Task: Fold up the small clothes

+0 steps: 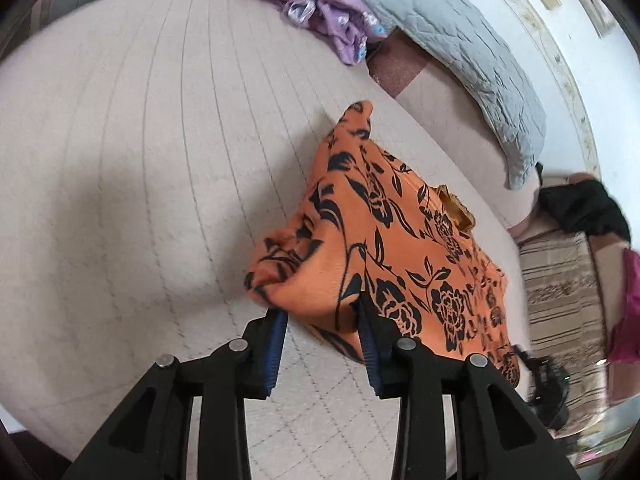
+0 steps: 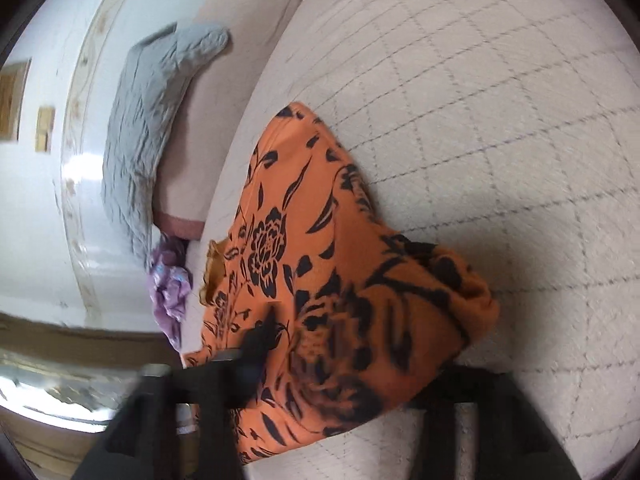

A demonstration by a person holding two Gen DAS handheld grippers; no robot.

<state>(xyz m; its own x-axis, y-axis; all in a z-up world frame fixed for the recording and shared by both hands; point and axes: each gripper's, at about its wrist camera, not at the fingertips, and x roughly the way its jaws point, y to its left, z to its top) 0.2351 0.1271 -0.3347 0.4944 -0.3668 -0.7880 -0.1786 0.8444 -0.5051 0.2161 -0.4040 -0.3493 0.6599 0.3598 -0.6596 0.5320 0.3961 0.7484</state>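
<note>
An orange garment with black flowers [image 1: 384, 240] lies bunched on the pale quilted bed cover [image 1: 140, 160]. My left gripper [image 1: 322, 316] is open, its blue-padded fingers [image 1: 278, 340] standing either side of the garment's near edge, which hangs between them. In the right wrist view the same garment [image 2: 340, 280] fills the lower middle and drapes over my right gripper [image 2: 340, 364]. Its left finger [image 2: 256, 344] shows dark and blurred against the cloth; the right finger is hidden under the fabric, so its state is unclear.
A grey quilted pillow [image 1: 472, 68] lies along the wall side of the bed. A crumpled purple cloth [image 1: 328, 12] sits beyond the garment. A black item [image 1: 580, 208] and a striped mat [image 1: 560, 300] are to the right, past the bed's edge.
</note>
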